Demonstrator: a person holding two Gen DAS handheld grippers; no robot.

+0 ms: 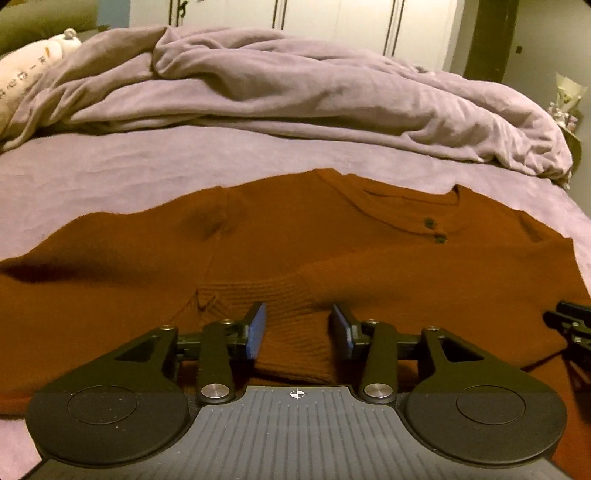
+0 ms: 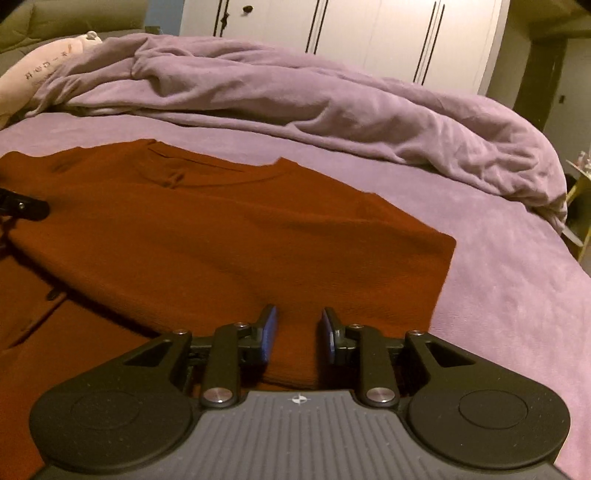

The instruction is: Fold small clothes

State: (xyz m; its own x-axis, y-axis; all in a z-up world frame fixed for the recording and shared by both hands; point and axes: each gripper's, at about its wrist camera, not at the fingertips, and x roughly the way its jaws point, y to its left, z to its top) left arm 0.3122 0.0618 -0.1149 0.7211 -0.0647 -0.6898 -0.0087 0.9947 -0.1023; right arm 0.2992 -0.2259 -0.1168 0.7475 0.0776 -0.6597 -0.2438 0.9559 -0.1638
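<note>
A rust-brown knit sweater (image 1: 332, 240) with dark buttons at the neck lies flat on the purple bed sheet (image 1: 110, 166); it also shows in the right wrist view (image 2: 221, 229). A sleeve is folded across its body, and the ribbed cuff (image 1: 295, 332) lies between the fingers of my left gripper (image 1: 298, 315), which is open over it. My right gripper (image 2: 298, 317) is open too, with a folded edge of the sweater between its blue pads (image 2: 271, 328). Each gripper shows at the edge of the other's view.
A crumpled purple duvet (image 1: 314, 85) is heaped across the far side of the bed. A cream pillow (image 1: 26, 74) lies at the far left. White wardrobe doors (image 2: 369, 33) stand behind. The bed's right edge drops off near a small yellow table (image 2: 580, 192).
</note>
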